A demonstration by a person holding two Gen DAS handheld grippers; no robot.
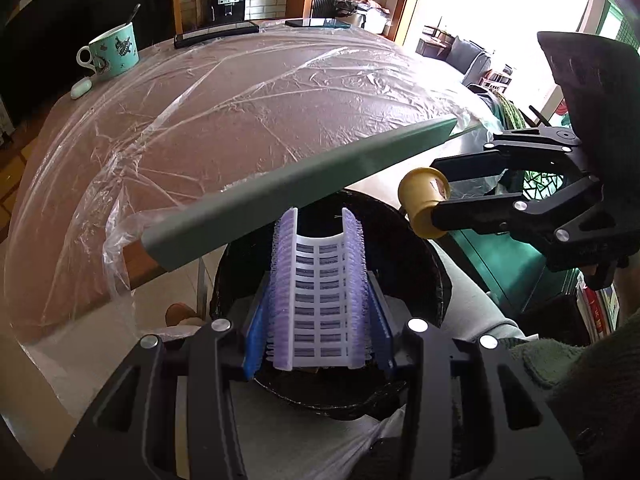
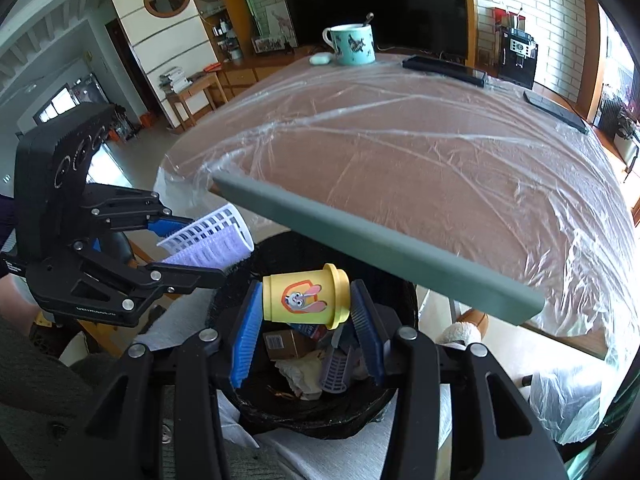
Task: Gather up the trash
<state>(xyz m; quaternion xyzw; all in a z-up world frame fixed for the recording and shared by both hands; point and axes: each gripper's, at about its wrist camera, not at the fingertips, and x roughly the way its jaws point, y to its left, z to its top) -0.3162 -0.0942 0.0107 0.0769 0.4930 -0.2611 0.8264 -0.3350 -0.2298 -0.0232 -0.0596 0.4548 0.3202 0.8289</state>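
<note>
My left gripper [image 1: 318,320] is shut on a white and purple hair roller [image 1: 320,292], held over the black-lined bin [image 1: 432,280] below the table edge. In the right wrist view the same left gripper [image 2: 204,252] and roller [image 2: 212,240] hang at the bin's left rim. My right gripper [image 2: 306,336] is shut on a small yellow cup [image 2: 306,298] with a cartoon rabbit, lying sideways above the bin [image 2: 320,412]. The left wrist view shows the right gripper [image 1: 440,196] with the yellow cup [image 1: 424,204] at the bin's right. Inside the bin lie a cardboard box [image 2: 286,342], crumpled paper and a grey roller.
A table [image 1: 260,120] under clear plastic film has a grey-green edge strip [image 2: 376,248] jutting over the bin. At its far side stand a teal mug [image 2: 354,46] with a spoon, a white earbud case [image 2: 321,59] and dark flat devices [image 2: 444,70]. A sleeve [image 1: 580,380] shows at right.
</note>
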